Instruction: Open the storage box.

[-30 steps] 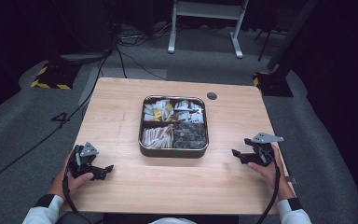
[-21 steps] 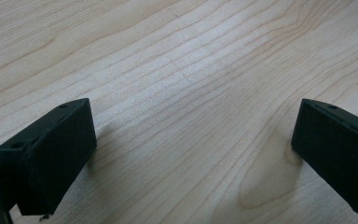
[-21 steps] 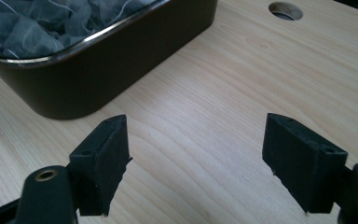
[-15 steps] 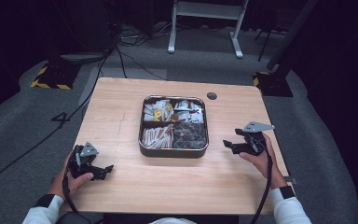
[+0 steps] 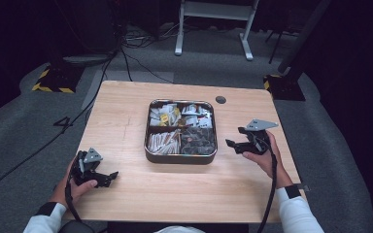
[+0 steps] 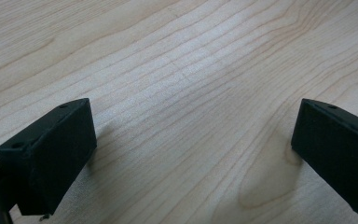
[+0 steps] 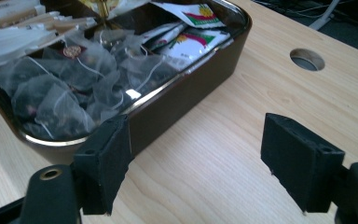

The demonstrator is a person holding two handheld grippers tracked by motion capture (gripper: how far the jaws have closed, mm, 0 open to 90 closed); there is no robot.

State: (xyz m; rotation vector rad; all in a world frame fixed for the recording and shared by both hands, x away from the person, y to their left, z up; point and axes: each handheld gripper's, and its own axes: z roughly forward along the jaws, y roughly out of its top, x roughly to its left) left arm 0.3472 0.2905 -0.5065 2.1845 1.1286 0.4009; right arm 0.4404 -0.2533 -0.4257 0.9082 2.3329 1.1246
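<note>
On the pale wooden table (image 5: 126, 121), the left gripper (image 5: 108, 177) rests at the near corner, jaws apart over bare grain. The right gripper (image 5: 233, 141), jaws apart and empty, hovers just beside the metal tin (image 5: 180, 158) of tea bags (image 7: 70, 88) at centre. Beyond lie grey carpet (image 5: 24, 126), cables (image 5: 136, 63) and a white stand (image 5: 213, 12) in a dark room.

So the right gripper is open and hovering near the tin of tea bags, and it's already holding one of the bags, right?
Not quite. The right gripper is open near the tin of tea bags, but it holds nothing: the right gripper view shows bare table between its jaws.
</note>
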